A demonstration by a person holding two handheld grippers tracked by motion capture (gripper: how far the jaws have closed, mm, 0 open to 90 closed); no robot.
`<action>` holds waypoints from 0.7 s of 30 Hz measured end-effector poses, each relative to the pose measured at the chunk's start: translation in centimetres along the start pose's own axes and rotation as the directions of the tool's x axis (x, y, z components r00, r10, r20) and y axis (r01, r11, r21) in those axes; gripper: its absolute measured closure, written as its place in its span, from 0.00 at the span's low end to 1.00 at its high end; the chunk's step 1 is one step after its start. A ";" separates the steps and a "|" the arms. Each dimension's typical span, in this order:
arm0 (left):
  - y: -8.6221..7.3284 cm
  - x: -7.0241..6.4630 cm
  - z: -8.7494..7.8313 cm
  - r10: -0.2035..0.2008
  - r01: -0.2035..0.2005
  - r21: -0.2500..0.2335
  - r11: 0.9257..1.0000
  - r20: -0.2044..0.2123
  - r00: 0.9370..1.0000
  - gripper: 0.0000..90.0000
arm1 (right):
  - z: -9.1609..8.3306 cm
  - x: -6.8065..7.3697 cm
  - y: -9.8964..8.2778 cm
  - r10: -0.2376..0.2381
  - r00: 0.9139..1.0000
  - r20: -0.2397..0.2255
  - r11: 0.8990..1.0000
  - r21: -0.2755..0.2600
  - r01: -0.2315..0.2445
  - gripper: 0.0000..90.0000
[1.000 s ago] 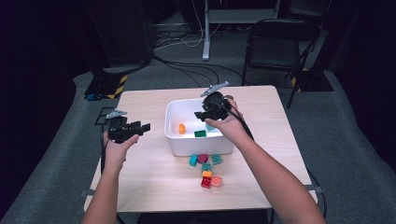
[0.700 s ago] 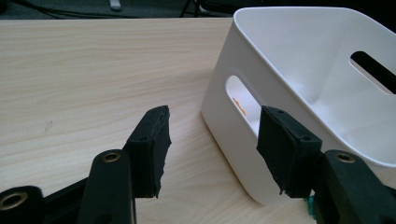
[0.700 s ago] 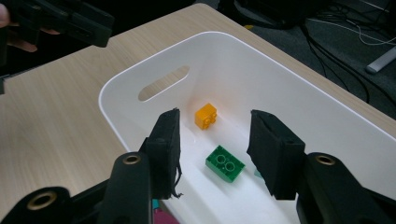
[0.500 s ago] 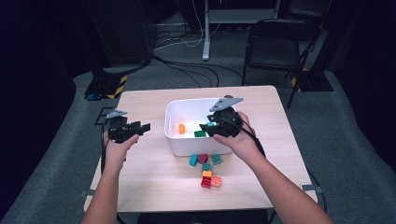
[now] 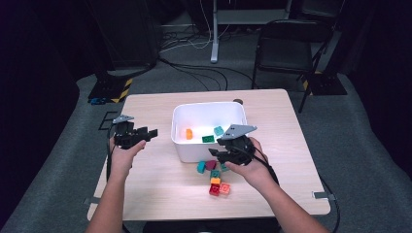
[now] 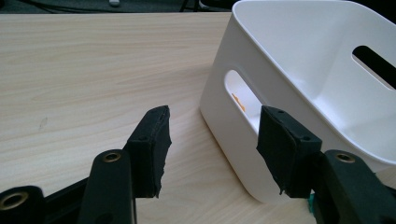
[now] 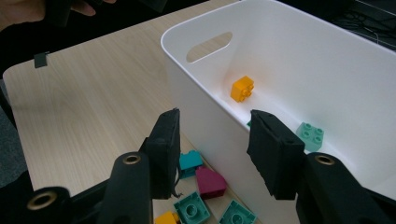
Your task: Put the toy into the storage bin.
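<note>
Across the middle of the high view spreads the pale wooden table (image 5: pixel 160 189), and at its centre stands the white bin (image 5: pixel 206 148), whose near wall and slotted handle rise at the right of the left gripper view (image 6: pixel 233 121) and through the middle of the right gripper view (image 7: pixel 210 126). At centre left of the high view the left gripper (image 5: pixel 151 132) hangs over bare wood just beside the bin's left wall; its own view shows the jaws spread with nothing between them, so it is released. Below the bin, at lower centre, the right gripper (image 5: pixel 214 154) hovers over the loose bricks at the bin's near wall; its jaws stand about half apart and empty, straddling the wall's rim in the right gripper view (image 7: pixel 212 149). Inside the bin, in the upper centre of that view, lies an orange brick (image 7: pixel 243 88), with a mint brick (image 7: pixel 310 135) to its lower right; from above the orange brick (image 5: pixel 188 134) sits left of a dark green brick (image 5: pixel 208 139) and the mint one (image 5: pixel 218 130). On the table at lower centre, just below the bin, a cluster gathers: a teal brick (image 5: pixel 201 167), a maroon brick (image 5: pixel 211 165), an orange-topped red brick (image 5: pixel 214 187) and a pink brick (image 5: pixel 225 189). Between the right gripper's jaws in its own view, the teal brick (image 7: pixel 190 161) and maroon brick (image 7: pixel 210 183) lie touching the bin's foot.
</note>
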State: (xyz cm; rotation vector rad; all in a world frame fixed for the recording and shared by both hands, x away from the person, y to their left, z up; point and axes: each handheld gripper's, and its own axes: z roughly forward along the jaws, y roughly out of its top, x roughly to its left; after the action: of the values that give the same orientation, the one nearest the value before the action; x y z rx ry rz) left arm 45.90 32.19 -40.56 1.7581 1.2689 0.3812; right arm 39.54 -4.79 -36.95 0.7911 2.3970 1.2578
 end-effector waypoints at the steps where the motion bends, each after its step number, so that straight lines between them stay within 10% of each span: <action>1: 0.0 0.0 0.0 0.000 0.000 0.000 1.000 0.000 1.000 0.48 | 0.2 0.0 -0.4 0.001 1.000 -0.003 1.000 0.001 -0.001 0.59; 21: -0.1 0.2 0.1 -0.006 0.006 0.006 1.000 -0.006 1.000 0.48 | 5.3 -0.1 -7.4 0.065 0.998 0.006 0.995 0.069 -0.065 0.60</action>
State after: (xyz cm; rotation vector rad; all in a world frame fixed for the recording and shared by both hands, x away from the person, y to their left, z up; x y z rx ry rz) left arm 46.00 32.27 -40.77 1.7591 1.2801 0.3797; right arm 39.95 -4.81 -46.09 0.8972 2.4422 1.2015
